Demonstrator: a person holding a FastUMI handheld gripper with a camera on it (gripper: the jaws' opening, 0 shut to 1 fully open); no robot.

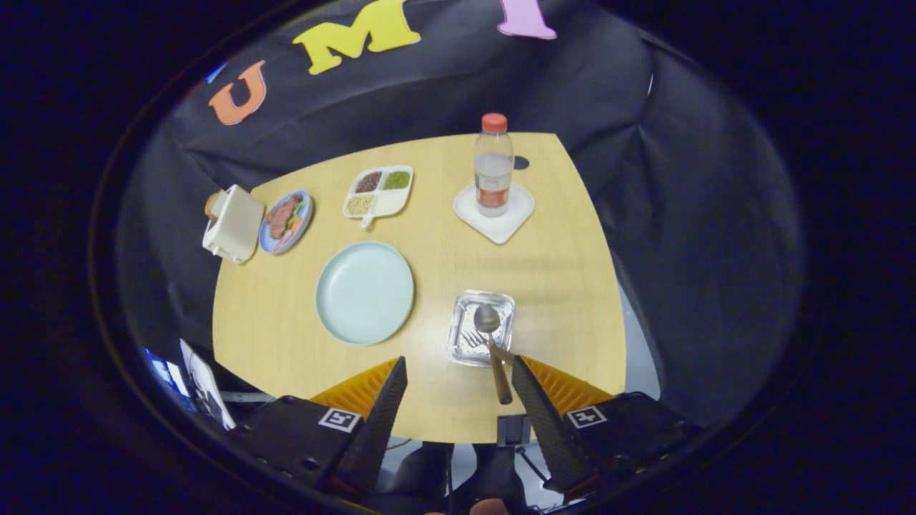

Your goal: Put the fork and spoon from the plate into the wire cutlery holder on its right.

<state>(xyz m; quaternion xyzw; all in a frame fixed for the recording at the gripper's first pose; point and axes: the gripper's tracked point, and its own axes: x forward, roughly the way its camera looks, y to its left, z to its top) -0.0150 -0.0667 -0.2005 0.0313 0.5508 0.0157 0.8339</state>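
With the jaws [458,372] released and empty, fork [474,337] and spoon [488,320] stand in the wire holder [481,327], right of the bare plate [365,292]; bumping their handles could tip it.

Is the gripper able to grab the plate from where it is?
Probably yes. The plate lies bare on the table, just ahead of the left finger. The gripper hangs open, holding nothing, and nothing stands between them. The fork and spoon sit in the holder.
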